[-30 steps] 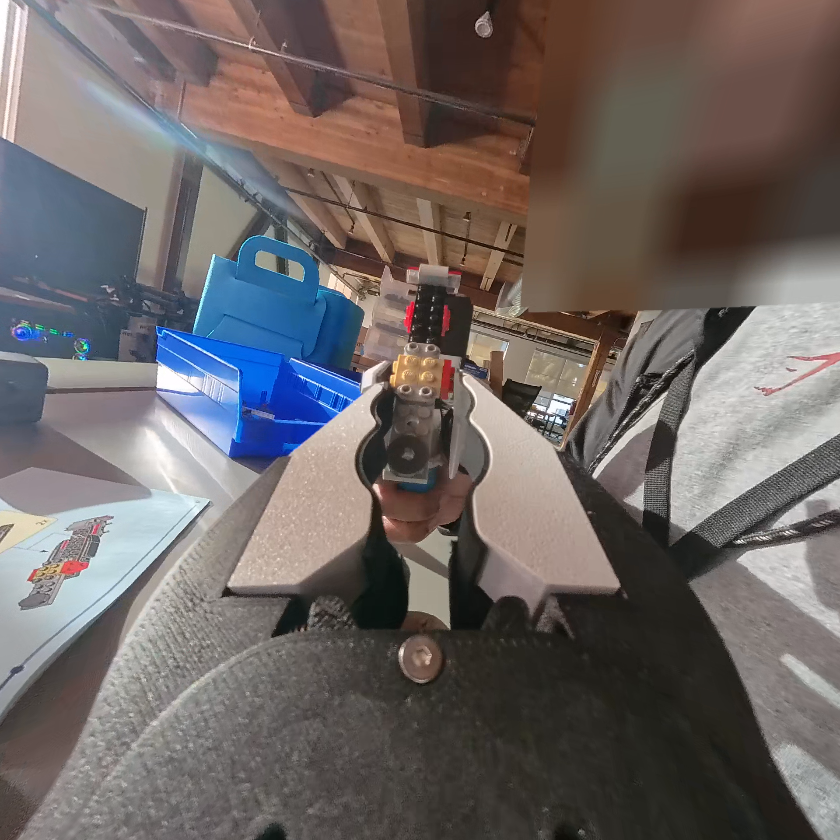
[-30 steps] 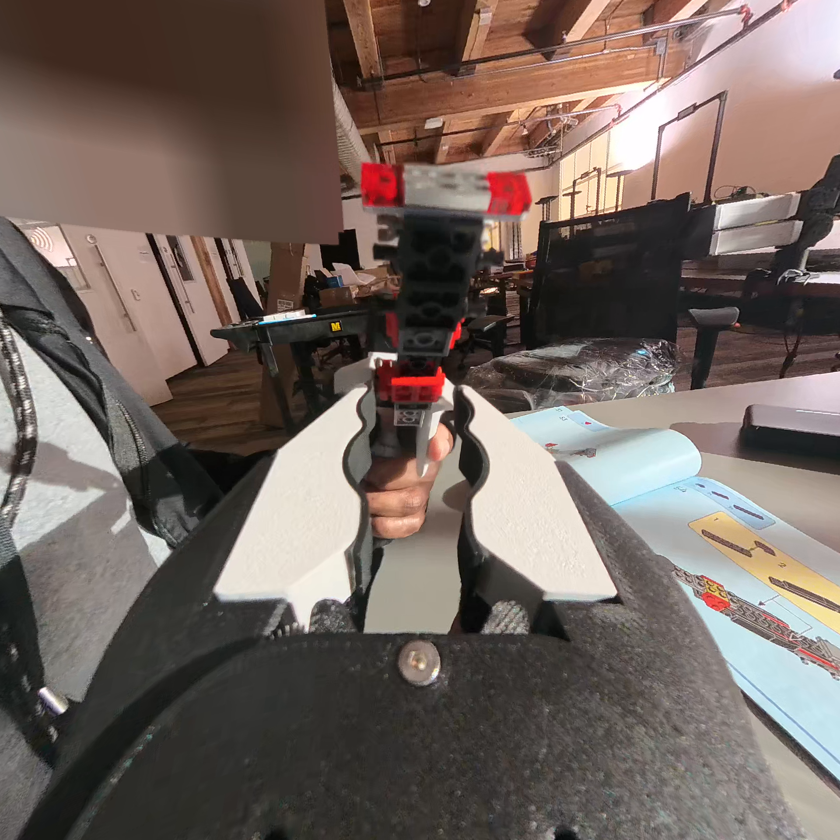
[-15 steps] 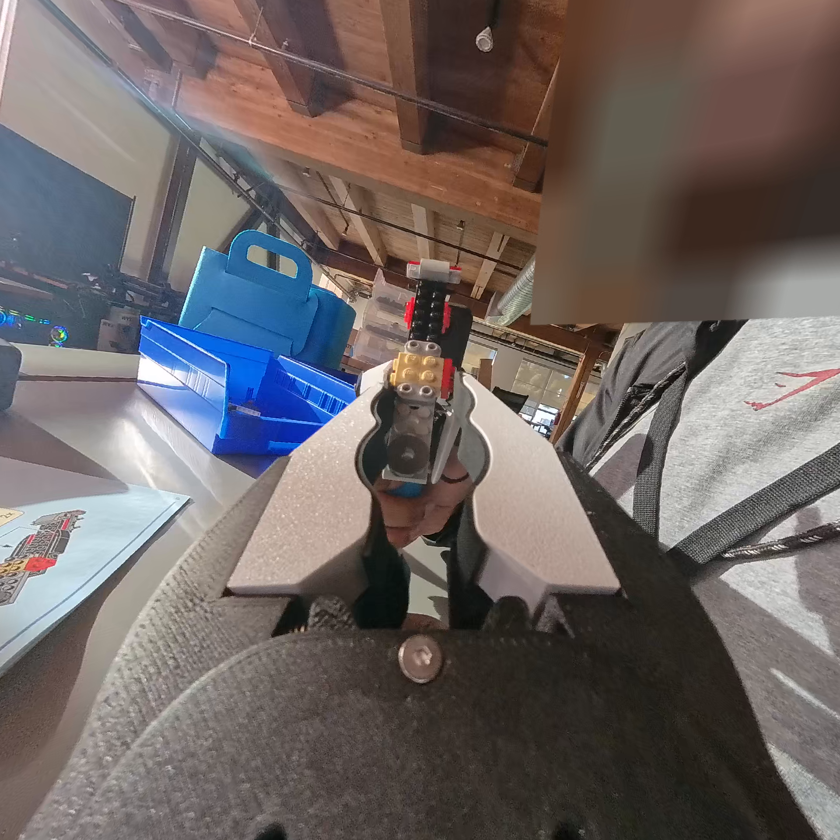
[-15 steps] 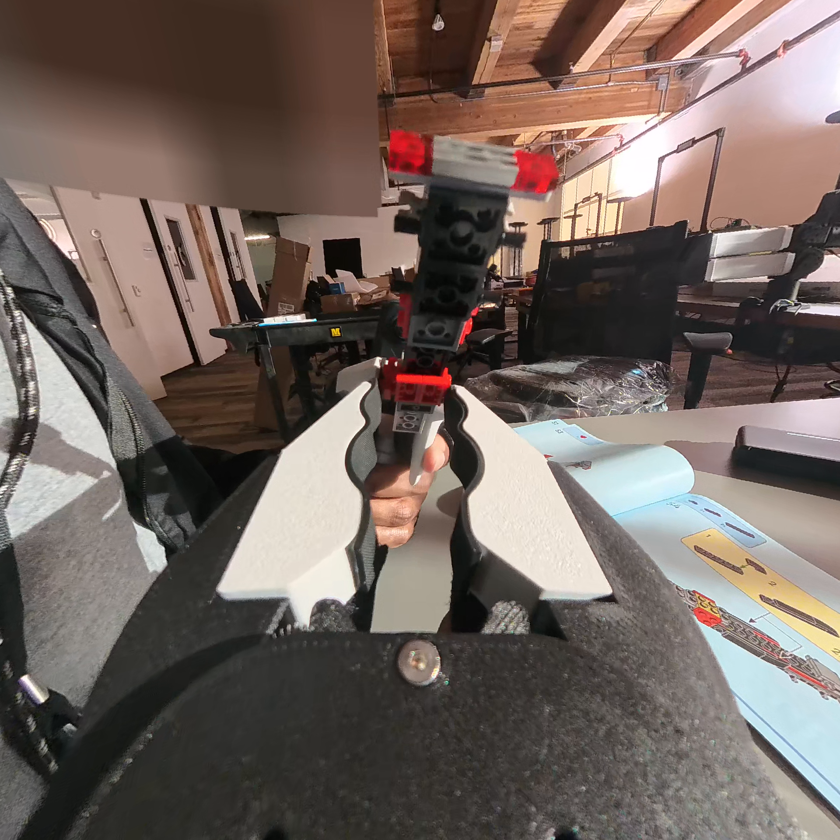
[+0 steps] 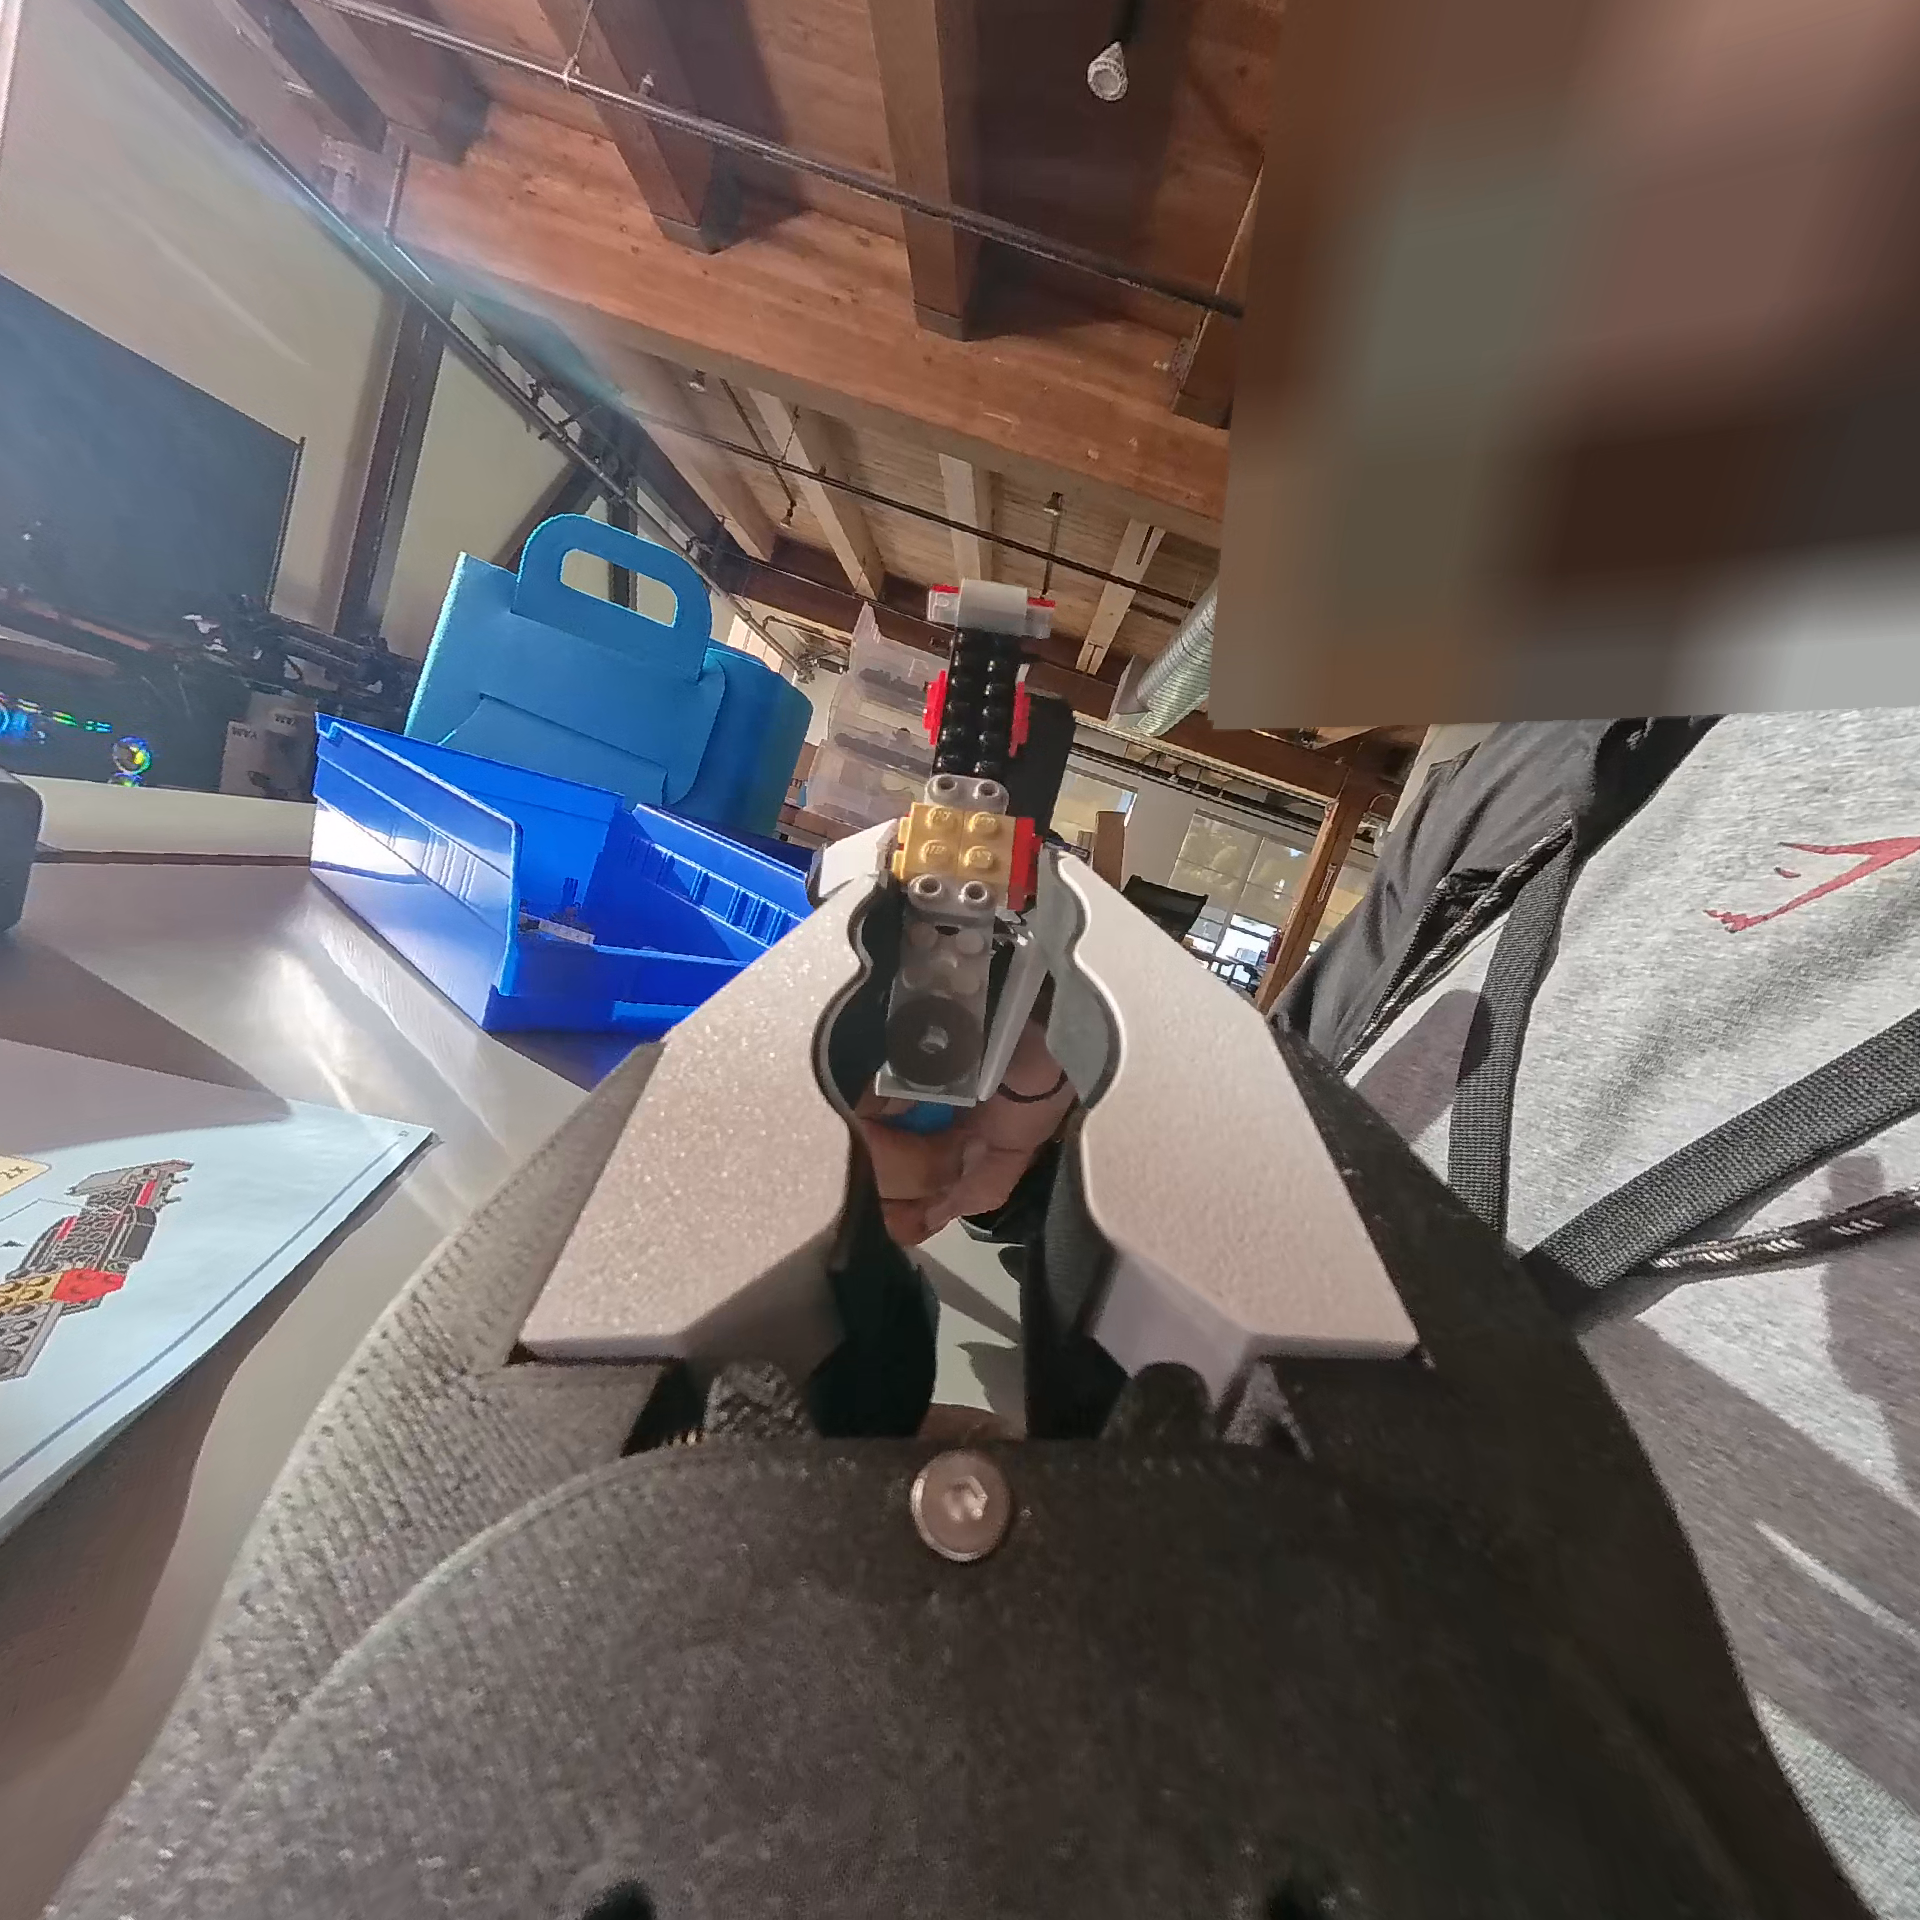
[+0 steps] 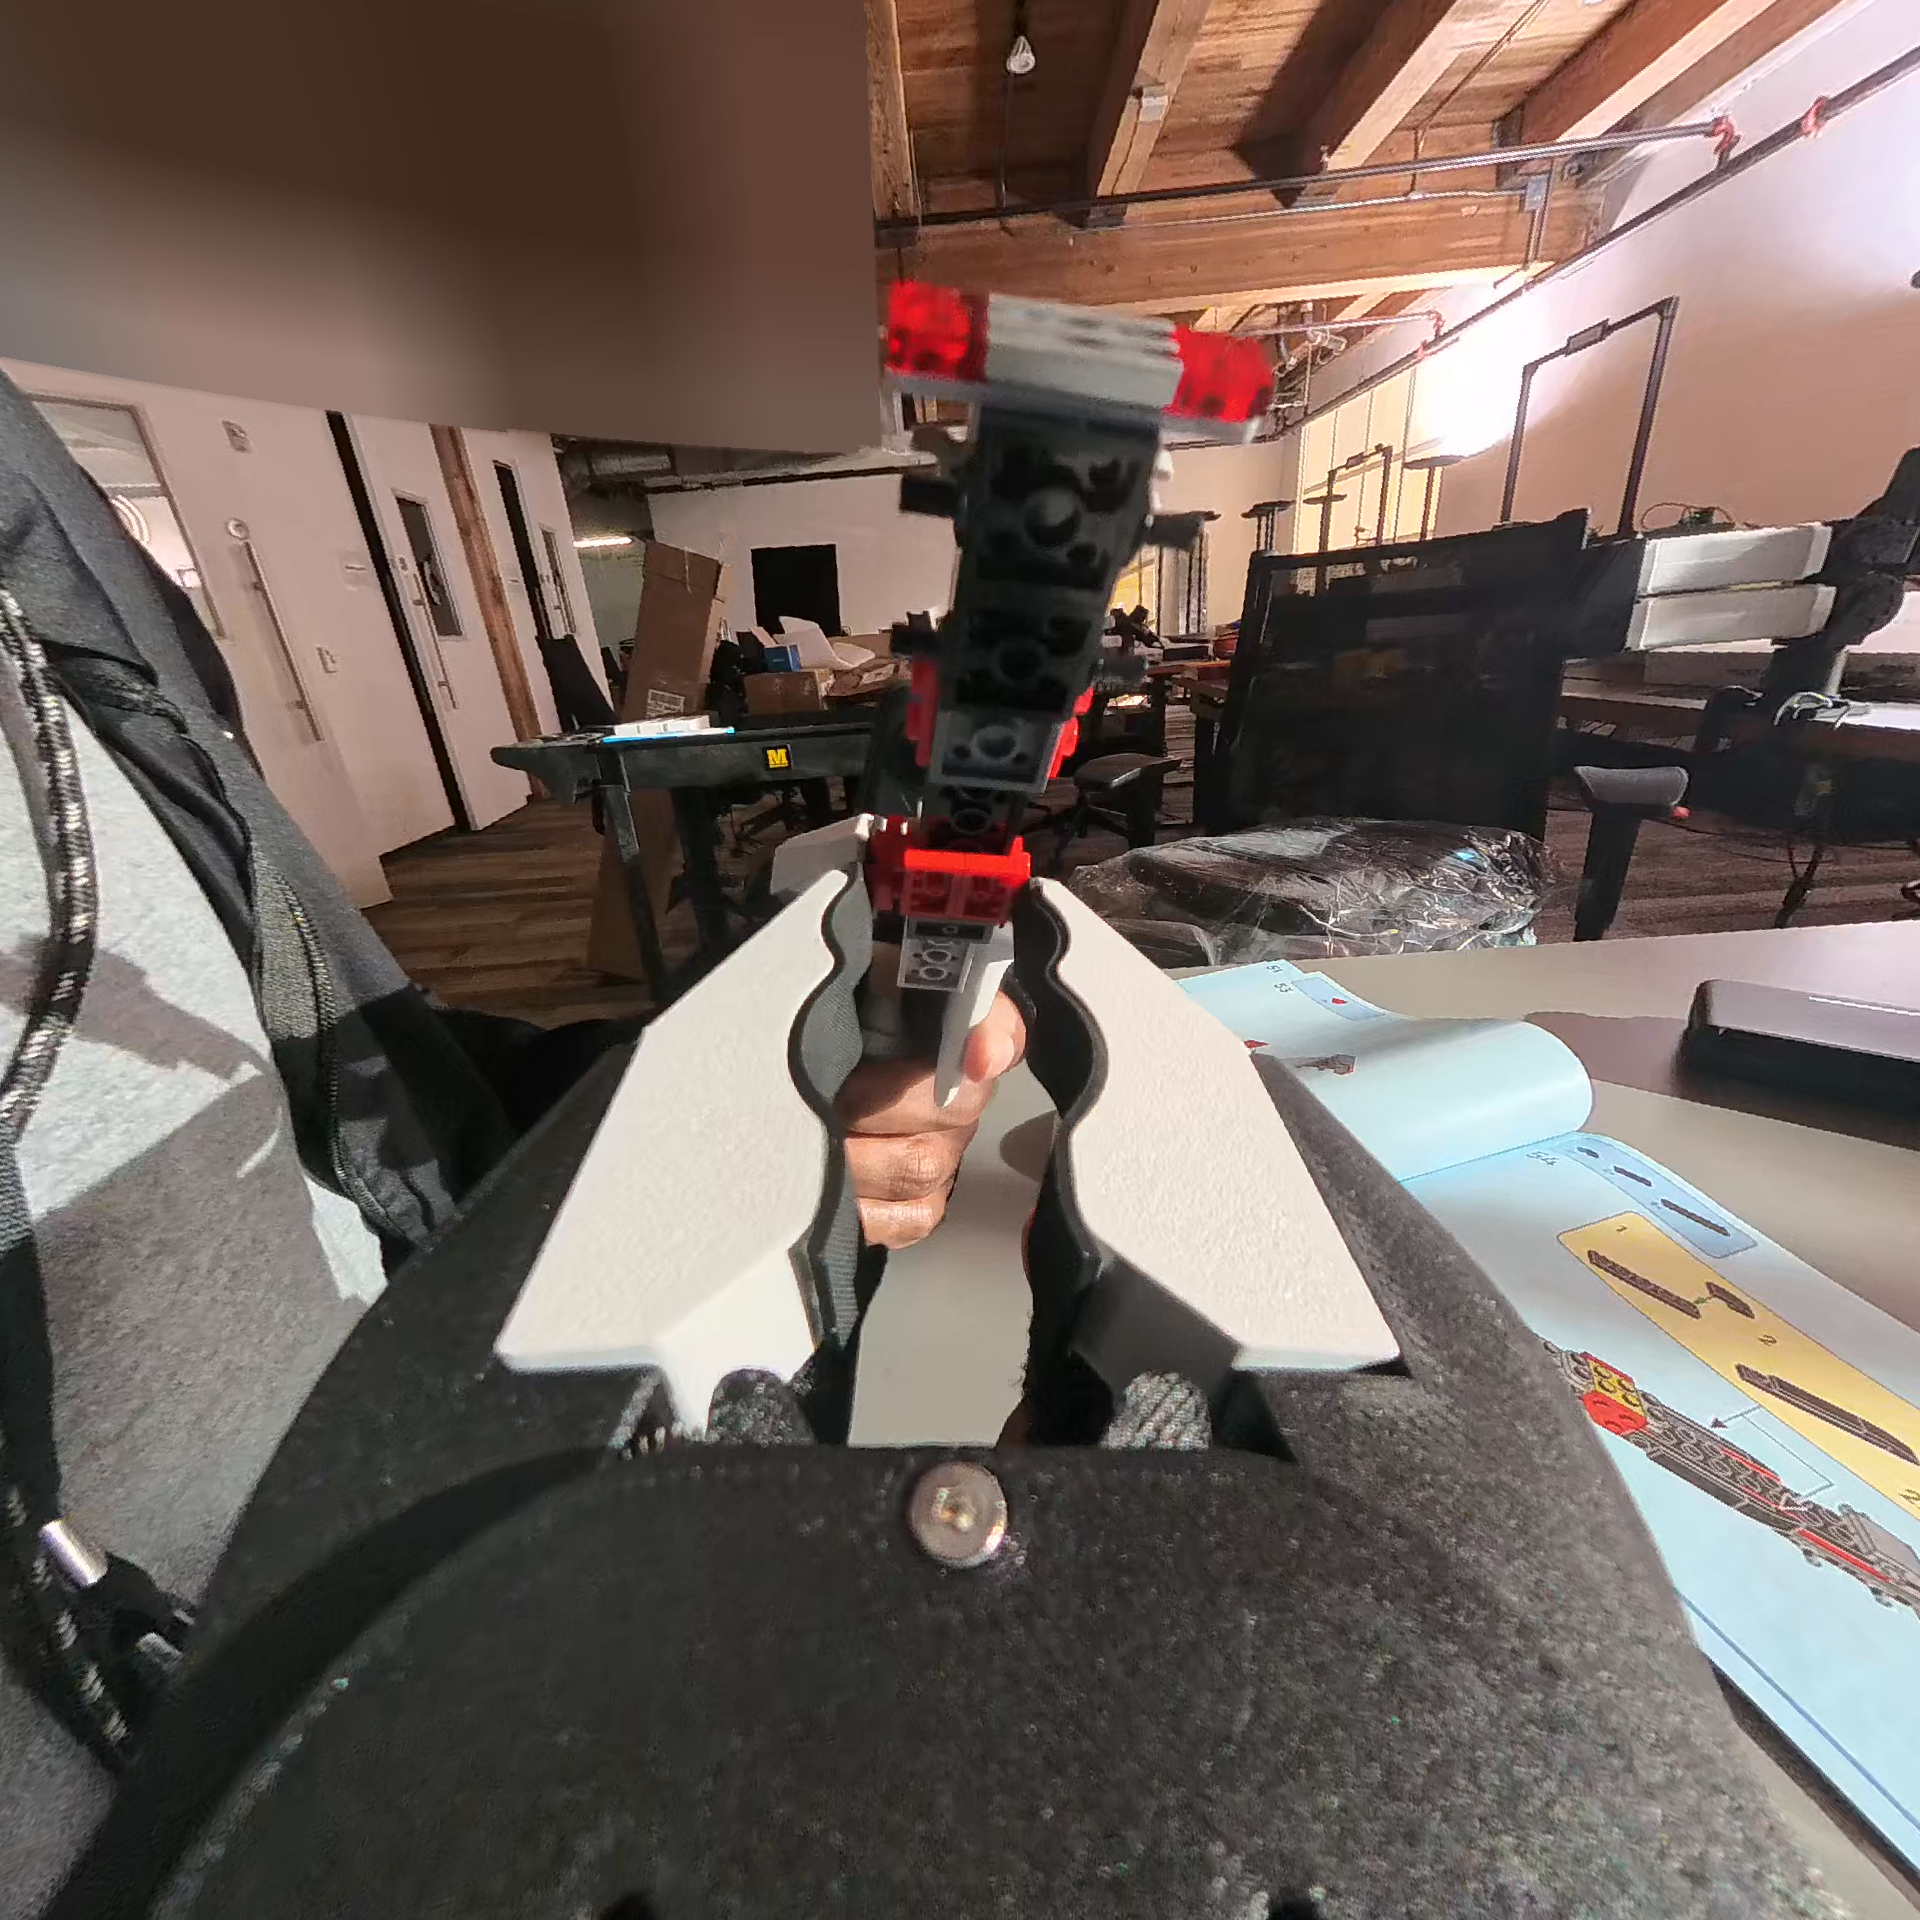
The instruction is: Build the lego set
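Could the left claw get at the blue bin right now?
Probably not yet: the left claw is shut on the lego model, so it has no free grip. The path over the table to the blue bin looks open otherwise.

blue bin [image 5: 582,894] | blue felt bag [image 5: 613,675] | black office chair [image 6: 1392,665] | wooden ceiling beams [image 5: 935,156]

One lego model [image 5: 971,831], one booklet [image 6: 1662,1288], one blue bin [image 5: 540,894].

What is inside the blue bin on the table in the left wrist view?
The blue bin looks almost empty: only a few tiny pieces lie on its floor, too small to identify. Its right end is covered by the left gripper holding the lego model.
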Demonstrator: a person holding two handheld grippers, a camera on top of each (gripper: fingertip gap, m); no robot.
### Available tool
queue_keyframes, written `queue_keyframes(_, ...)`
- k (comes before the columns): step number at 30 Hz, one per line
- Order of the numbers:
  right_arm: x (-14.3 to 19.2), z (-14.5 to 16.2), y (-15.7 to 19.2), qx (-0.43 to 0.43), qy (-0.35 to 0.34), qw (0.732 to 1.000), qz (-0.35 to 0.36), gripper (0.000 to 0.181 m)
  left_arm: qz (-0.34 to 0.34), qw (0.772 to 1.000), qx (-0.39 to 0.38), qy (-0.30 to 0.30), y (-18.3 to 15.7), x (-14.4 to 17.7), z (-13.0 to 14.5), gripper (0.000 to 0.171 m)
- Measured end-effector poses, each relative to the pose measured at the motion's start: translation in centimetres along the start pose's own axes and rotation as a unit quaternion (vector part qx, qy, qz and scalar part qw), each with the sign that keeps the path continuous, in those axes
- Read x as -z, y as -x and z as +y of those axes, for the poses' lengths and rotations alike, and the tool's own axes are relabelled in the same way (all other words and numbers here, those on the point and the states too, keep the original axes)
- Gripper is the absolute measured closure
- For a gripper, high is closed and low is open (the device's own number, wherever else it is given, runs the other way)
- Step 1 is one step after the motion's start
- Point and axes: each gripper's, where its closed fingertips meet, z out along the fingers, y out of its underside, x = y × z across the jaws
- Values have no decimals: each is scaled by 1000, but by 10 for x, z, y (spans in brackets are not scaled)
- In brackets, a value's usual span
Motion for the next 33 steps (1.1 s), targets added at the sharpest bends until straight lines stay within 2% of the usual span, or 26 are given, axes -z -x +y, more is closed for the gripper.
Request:
queue_keyframes(3,-1,3,-10,-24,7,999,25,150,-26,999,19,-4,10,1,-1,144)
queue_keyframes(6,2,14,-26,-74,31,995,54,150,-69,993,90,-16,26,2,-2,144)
queue_keyframes(8,11,24,-38,-60,67,992,89,134,-84,981,168,-46,35,5,-8,144)
queue_keyframes(10,26,24,-50,3,93,987,134,130,-106,962,244,-56,46,9,-6,144)
queue_keyframes(12,43,12,-59,108,112,972,177,129,-139,942,303,-39,55,15,5,145)
queue_keyframes(15,56,-11,-56,283,142,930,186,129,-166,923,346,-14,62,19,17,144)
queue_keyframes(17,54,-10,-49,379,189,893,152,130,-189,923,336,14,68,20,25,144)
queue_keyframes(20,48,7,-50,487,278,821,105,131,-219,926,298,77,73,20,38,144)
queue_keyframes(23,42,29,-55,544,350,760,64,130,-241,930,239,142,73,16,46,144)
queue_keyframes(25,39,43,-59,553,385,737,48,130,-247,930,207,178,71,12,49,144)
queue_keyframes(28,33,55,-59,555,404,726,35,137,-248,928,180,213,67,7,51,144)
queue_keyframes(30,32,57,-61,543,408,732,40,156,-233,930,175,224,62,1,50,143)
queue_keyframes(32,31,53,-65,517,397,756,59,159,-222,936,161,221,61,-3,42,144)
queue_keyframes(33,30,48,-66,495,382,777,68,159,-208,942,152,217,60,-5,37,143)
